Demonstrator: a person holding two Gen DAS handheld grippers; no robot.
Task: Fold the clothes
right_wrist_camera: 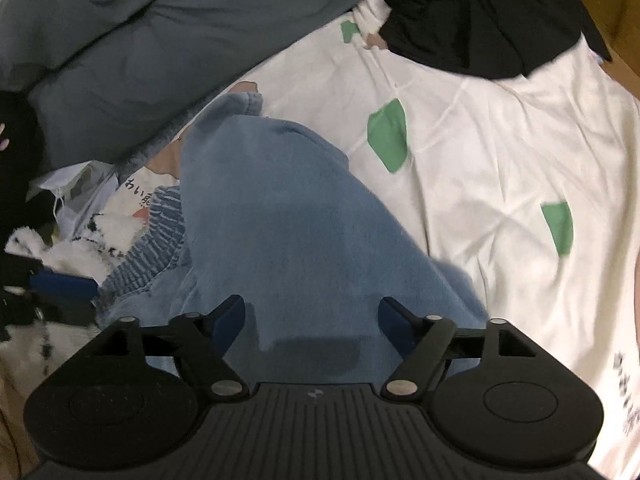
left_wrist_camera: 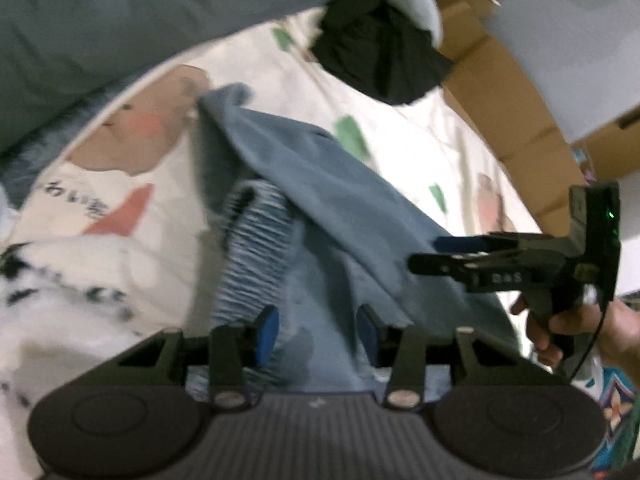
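Observation:
Blue denim trousers with a ribbed elastic waistband lie on a white printed bedsheet. My left gripper has its jaws apart with the denim near the waistband between the blue pads. The right gripper shows side-on at the right of the left wrist view, at the trousers' edge. In the right wrist view the trousers fill the middle, and my right gripper stands wide open over the cloth.
A grey duvet lies at the back left. A black garment sits at the far right of the sheet. A fluffy black-and-white garment lies at the left. Cardboard boxes stand beyond the bed.

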